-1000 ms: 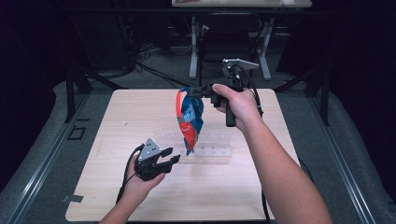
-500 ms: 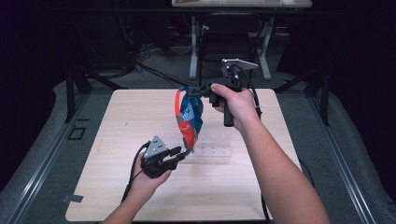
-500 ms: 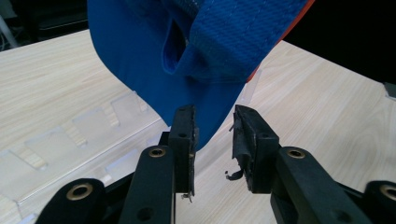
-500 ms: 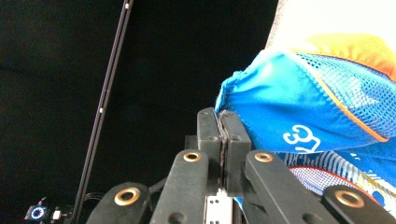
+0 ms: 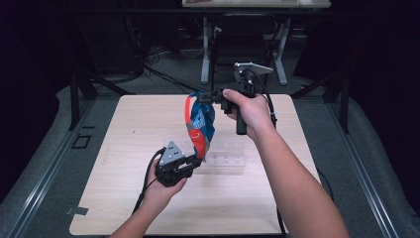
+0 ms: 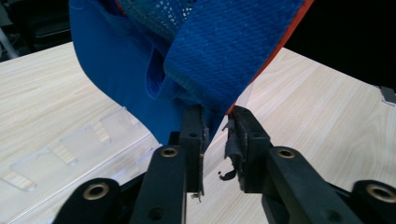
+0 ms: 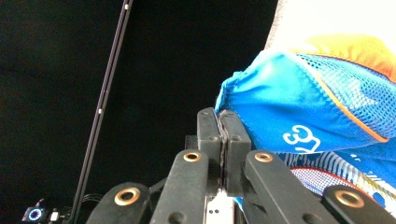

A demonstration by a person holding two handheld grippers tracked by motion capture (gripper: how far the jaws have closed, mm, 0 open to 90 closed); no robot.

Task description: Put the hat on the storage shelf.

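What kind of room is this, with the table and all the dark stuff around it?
Probably a lab or studio for recording hand work. A lone wooden table stands among dark drapes, with cables on the floor and metal stands behind. A person holds a blue cloth with two grippers.

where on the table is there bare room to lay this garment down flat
The table's far-left part, beyond the left claw, is bare, as is the near-right part by the forearm. The middle is crowded: clear rack under the hanging garment.

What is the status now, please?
Right gripper shut on blue garment, held up. Left gripper open at its bottom edge. Clear plastic holder on table underneath.
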